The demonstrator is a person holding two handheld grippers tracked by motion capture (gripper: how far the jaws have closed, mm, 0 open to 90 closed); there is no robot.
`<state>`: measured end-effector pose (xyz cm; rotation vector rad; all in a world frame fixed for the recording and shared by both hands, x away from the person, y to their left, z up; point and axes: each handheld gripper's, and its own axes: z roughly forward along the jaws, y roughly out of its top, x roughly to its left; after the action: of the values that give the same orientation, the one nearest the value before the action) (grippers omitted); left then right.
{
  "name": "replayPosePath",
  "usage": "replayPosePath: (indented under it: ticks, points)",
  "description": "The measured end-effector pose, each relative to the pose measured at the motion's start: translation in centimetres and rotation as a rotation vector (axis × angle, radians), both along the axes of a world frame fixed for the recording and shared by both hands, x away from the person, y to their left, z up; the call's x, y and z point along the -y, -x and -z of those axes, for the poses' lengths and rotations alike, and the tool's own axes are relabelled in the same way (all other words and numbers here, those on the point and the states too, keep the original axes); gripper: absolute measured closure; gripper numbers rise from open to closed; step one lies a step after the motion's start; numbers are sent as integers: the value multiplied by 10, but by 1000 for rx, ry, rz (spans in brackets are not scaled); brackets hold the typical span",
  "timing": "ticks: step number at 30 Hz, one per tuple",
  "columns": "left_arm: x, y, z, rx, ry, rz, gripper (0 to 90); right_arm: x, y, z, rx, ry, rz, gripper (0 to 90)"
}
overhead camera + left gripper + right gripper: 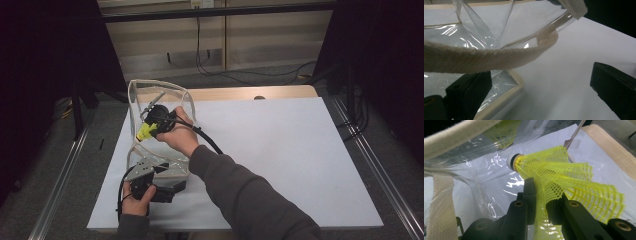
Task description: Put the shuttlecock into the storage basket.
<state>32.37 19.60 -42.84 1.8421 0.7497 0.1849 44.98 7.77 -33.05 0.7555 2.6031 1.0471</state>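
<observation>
1 yellow mesh-skirted plastic shuttlecock (564,177), pinched in the right hand-held gripper (541,202), sits inside 1 clear plastic bag with cream webbing trim (160,100) on the desk (280,150). The left hand-held gripper (541,87) gapes wide beside the bag's cream strap (486,57).

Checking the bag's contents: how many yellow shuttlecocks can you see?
1. The yellow shuttlecock is pinched in the right gripper inside the clear bag; glare could hide others.

High view: overhead, facing forward and down across the table (280,150). Gripper views: close range, each along its own jaws. Shared by all: the clear bag (160,100) (486,30) (474,175).
</observation>
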Motion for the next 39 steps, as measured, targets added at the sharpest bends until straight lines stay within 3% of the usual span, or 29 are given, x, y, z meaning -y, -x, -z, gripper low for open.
replayPosePath:
  ticks: [3,29,34,39]
  points:
    - [1,1,0,5,0,-17,38,-2,-1,3,-8,3,2,795]
    - [-1,0,0,7,-11,-10,38,-12,-1,18,-47,49,-27,786]
    - [-1,0,0,12,-11,-11,38,-13,-1,20,-55,57,-39,845]
    - [-1,1,0,11,-9,-13,38,-14,-1,22,-66,70,-42,839]
